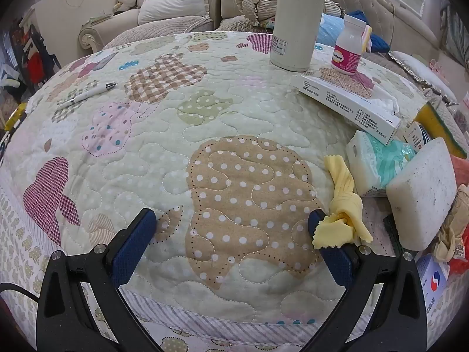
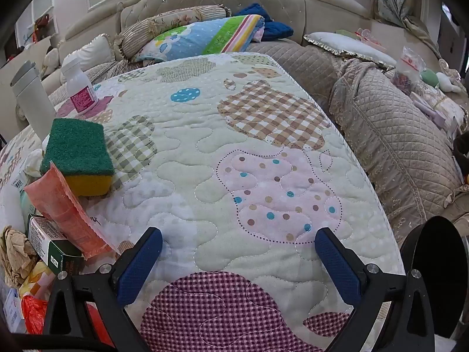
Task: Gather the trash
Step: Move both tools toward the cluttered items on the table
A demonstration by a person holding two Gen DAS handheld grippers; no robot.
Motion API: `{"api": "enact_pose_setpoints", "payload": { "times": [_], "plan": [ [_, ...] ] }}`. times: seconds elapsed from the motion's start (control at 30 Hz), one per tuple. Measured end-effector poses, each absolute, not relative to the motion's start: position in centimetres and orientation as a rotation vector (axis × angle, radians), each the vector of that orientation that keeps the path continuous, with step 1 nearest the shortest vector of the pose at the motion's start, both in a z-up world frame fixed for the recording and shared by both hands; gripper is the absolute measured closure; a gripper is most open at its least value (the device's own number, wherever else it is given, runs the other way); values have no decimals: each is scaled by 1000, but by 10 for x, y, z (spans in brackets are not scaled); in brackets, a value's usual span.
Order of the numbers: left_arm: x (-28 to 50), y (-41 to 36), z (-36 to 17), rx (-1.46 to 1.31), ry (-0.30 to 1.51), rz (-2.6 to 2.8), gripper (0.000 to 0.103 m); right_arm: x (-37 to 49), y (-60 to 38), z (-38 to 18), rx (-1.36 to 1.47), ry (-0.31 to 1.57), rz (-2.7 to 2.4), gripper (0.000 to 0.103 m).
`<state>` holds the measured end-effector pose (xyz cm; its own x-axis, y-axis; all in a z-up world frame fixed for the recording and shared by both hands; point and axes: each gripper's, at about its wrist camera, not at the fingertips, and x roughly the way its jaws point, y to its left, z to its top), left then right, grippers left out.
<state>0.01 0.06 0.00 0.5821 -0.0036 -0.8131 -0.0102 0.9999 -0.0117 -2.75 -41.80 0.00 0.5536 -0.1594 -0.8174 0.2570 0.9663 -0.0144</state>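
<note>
My left gripper hangs open over the quilted table cover, nothing between its blue pads. A knotted yellow cloth scrap lies just right of its right finger, touching it or overlapping it in the view. Beyond it sit a tissue pack, a white sponge block, a crumpled brown paper and a long white box. My right gripper is open too, over bare quilt. To its left lie an orange tube, a green-and-yellow sponge, a small dark box and crumpled paper.
A tall white flask and a pink-labelled pill bottle stand at the back. A pen lies at the left. A black round bin rim shows at the right edge. Sofas with cushions surround the table.
</note>
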Motion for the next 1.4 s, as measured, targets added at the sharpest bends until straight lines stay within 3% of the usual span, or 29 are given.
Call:
{"api": "enact_pose_setpoints", "payload": {
  "times": [0.3, 0.7, 1.13, 1.4],
  "plan": [
    [-9, 4, 8, -17, 958, 14, 1, -29, -418, 0, 108, 954, -248, 0],
    [-67, -10, 72, -39, 820, -46, 1, -37, -416, 6, 73, 1038, -174, 1],
    [-104, -71, 125, -45, 702, -162, 1, -117, -379, 95, 15, 752, -209, 2],
    [-110, -89, 143, -43, 660, -187, 1, -127, -357, 122, 10, 660, -169, 2]
  ]
}}
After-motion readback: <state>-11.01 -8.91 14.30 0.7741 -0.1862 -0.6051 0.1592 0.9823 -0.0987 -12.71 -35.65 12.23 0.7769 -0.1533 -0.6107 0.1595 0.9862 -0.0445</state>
